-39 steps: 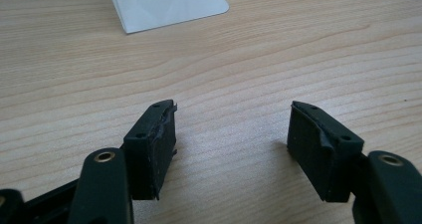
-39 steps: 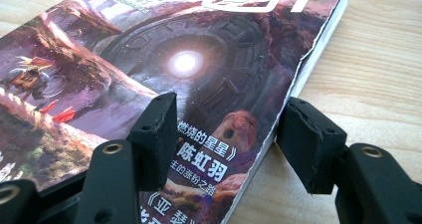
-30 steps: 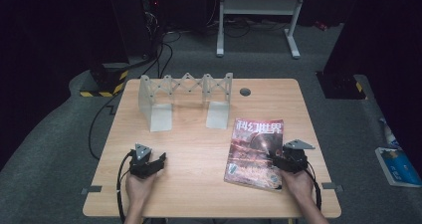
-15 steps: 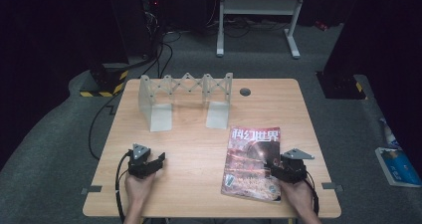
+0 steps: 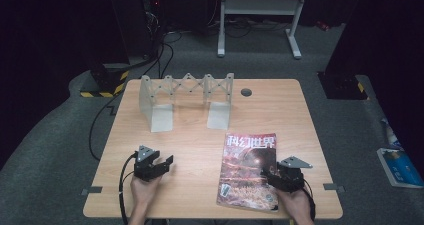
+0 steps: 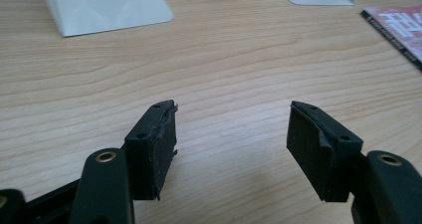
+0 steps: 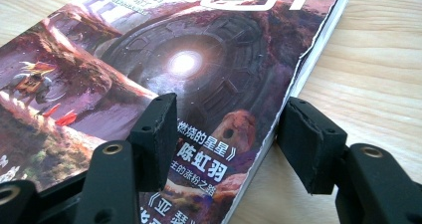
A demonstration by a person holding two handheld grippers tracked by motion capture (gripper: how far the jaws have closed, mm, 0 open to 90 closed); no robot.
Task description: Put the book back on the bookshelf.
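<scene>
The magazine (image 5: pixel 248 171) lies flat on the table (image 5: pixel 190 135) near its right front corner, and the right tongs (image 7: pixel 226 139) stand apart over its right edge, one jaw above the cover and the other beside the spine, not pressing on it. The left tongs (image 6: pixel 231 144) are also apart and empty above bare wood. If the right tongs close here, I think they may catch only the cover, so it tears or the magazine slides away.

The magazine (image 5: pixel 248 171) cover reads 科幻世界, apparently also 陈虹羽.
</scene>
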